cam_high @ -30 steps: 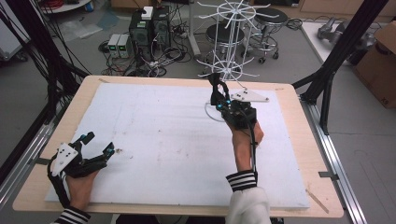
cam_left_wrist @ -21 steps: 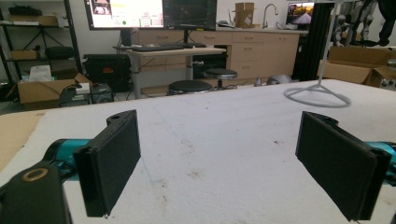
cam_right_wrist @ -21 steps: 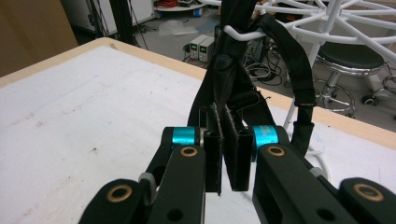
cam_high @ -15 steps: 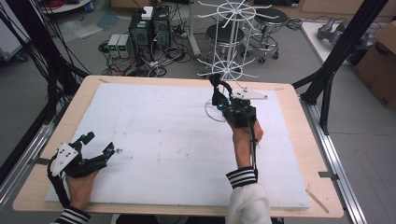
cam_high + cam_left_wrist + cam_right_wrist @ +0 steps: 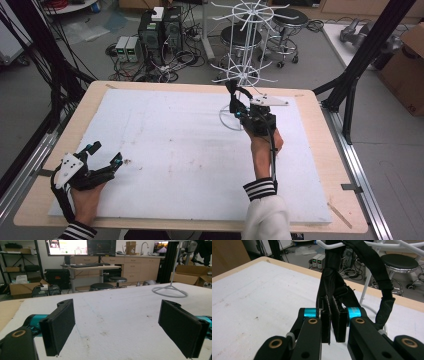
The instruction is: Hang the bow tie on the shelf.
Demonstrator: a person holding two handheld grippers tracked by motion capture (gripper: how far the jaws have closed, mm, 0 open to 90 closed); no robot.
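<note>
A white wire rack (image 5: 247, 40) with spoke arms stands at the table's far edge, its ring base (image 5: 226, 121) on the white foam board (image 5: 175, 145). A black strap (image 5: 329, 277) hangs looped over one rack arm (image 5: 322, 243). My right gripper (image 5: 331, 315) is shut on the strap's lower end, just below that arm. In the high view the right gripper (image 5: 232, 95) reaches up to the rack beside its pole. My left gripper (image 5: 106, 153) rests open at the board's near left, and its jaws (image 5: 117, 327) stand wide apart with nothing between them.
The board lies on a wooden table (image 5: 320, 135). Black frame posts (image 5: 350, 100) stand at the table's right and left. Stools (image 5: 295, 20), computer boxes (image 5: 150, 32) and cables sit on the floor behind the rack. A cardboard box (image 5: 405, 60) is at far right.
</note>
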